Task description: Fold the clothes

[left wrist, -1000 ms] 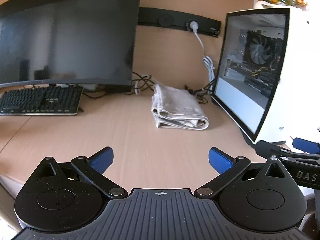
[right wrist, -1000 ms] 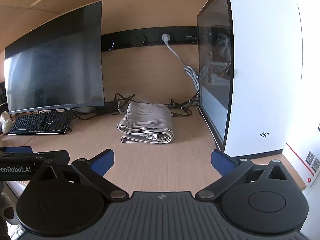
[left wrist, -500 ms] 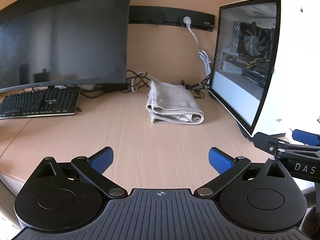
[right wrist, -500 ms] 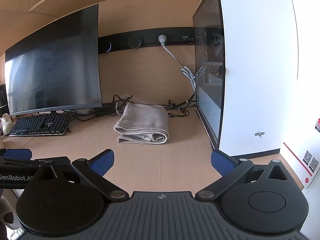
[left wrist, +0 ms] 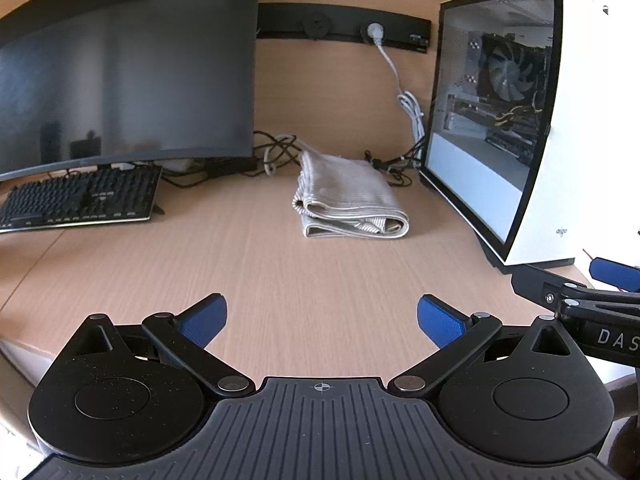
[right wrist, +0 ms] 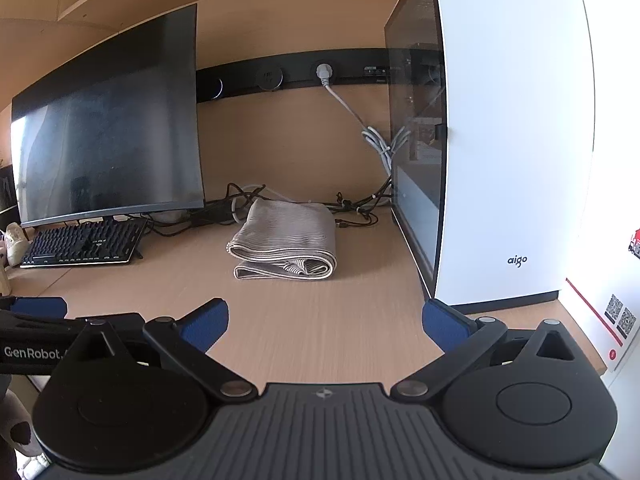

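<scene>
You've swung the left tool (left wrist: 322,320) rightward, so the folded garment (left wrist: 350,204) now sits nearer centre ahead. Your right tool (right wrist: 325,322) has shifted too, the white computer case (right wrist: 512,140) looming larger.

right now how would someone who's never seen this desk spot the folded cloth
Find the white PC case on the desk's right and the dark monitor on its left. Between them, before the cables, lies the cloth: the only soft thing, grey-beige, finely striped, folded into a thick bundle.

Monitor (left wrist: 120,64) cut off at 9 o'clock edge, keyboard (left wrist: 80,200) likewise, PC case (right wrist: 508,140) cropped at 12, folded garment's (right wrist: 286,242) inner layers hidden, QR label (right wrist: 620,316) too small to read.
</scene>
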`<state>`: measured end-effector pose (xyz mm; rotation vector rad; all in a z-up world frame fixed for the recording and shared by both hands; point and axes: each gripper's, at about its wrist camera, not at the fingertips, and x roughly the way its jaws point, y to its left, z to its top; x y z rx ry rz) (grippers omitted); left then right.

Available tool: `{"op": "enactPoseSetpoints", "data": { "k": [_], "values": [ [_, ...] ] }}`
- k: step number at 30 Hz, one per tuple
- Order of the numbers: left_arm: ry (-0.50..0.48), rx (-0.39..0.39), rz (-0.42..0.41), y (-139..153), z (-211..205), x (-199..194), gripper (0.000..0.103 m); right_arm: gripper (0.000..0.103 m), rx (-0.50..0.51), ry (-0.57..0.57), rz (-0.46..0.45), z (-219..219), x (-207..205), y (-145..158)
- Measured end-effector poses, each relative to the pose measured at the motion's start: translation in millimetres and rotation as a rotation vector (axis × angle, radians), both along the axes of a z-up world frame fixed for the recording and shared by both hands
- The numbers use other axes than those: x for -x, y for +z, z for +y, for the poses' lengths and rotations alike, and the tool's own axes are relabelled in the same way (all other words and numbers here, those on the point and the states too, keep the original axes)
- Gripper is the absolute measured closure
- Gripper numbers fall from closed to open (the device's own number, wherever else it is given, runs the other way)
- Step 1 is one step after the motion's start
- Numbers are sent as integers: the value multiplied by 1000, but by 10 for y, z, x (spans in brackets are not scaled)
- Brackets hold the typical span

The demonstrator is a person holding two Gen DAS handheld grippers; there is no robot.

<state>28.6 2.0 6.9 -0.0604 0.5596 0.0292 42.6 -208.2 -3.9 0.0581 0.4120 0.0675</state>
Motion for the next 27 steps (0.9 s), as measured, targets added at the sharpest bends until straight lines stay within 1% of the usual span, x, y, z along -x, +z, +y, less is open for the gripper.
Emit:
{"op": "enactPoseSetpoints", "data": {
  "k": [9,27],
  "values": [
    [5,6,-12,32,34,7,0,0,24,-2,0,26,2,1],
    [-11,-4,-20,50,-35,-11,0,0,-5,-10,17,-71,-16,-9]
  ]
}}
